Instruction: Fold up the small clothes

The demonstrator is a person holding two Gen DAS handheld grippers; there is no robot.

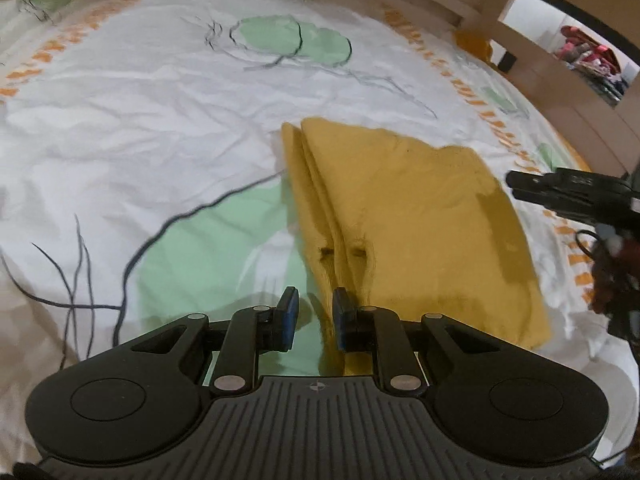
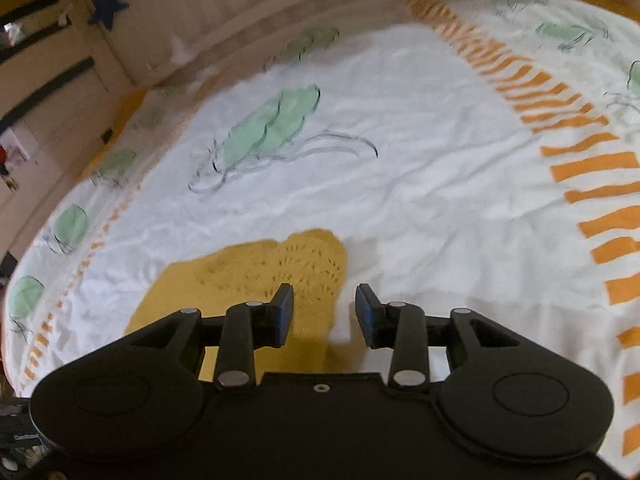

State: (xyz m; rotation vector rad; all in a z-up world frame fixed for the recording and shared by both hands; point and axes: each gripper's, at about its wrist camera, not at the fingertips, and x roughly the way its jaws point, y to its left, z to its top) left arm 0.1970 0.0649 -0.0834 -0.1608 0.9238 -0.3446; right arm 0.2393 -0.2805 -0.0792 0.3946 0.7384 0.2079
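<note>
A mustard-yellow garment (image 1: 412, 216) lies folded on the white bedsheet (image 1: 120, 120), its layered folded edge on the left side. My left gripper (image 1: 315, 314) is open with a narrow gap, empty, just before the garment's near left edge. My right gripper (image 1: 516, 186) reaches in from the right, beside the garment's right edge. In the right wrist view the right gripper (image 2: 325, 310) is open and empty, hovering over the garment's knitted patterned end (image 2: 280, 276), with the sheet (image 2: 400, 160) beyond.
The sheet has green leaf prints (image 1: 288, 36) and an orange striped border (image 2: 580, 168). A beige headboard or wall (image 2: 224, 8) runs along the far side. A shelf opening with coloured items (image 1: 588, 56) is at the right.
</note>
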